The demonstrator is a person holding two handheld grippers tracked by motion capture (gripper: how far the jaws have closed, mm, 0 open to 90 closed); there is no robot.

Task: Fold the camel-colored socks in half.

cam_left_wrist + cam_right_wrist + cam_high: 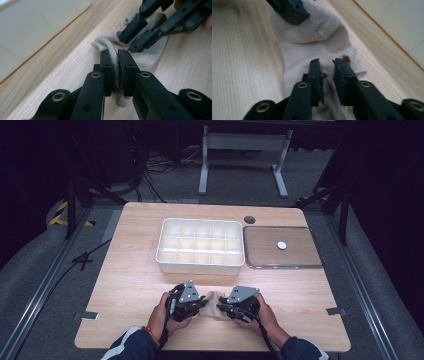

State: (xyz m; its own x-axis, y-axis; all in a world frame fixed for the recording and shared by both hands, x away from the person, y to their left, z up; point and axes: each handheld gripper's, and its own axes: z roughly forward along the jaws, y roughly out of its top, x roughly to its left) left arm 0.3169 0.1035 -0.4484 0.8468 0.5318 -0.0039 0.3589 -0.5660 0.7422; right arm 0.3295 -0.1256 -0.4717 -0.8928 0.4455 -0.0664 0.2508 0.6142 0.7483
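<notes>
A beige sock (214, 301) lies crumpled on the wooden table (130, 280) near its front edge, between my two hand-held grippers. My left gripper (204, 301) is shut on a ribbed fold of the sock (150, 56); in the left gripper view the fabric is pinched tight between its pads (117, 67). My right gripper (223, 305) hovers over the other end of the sock (312, 37), its jaws (327, 72) a small way apart with fabric beneath the gap and no pad pressing on it. Each gripper appears in the other's view: right gripper (136, 37), left gripper (292, 10).
A white box (200, 265) divided into several compartments stands mid-table, just beyond the grippers. To its right is a shallow metal-rimmed tray (282, 267) with a small white disc (282, 245) on it. A dark round cap (249, 219) sits near the far edge.
</notes>
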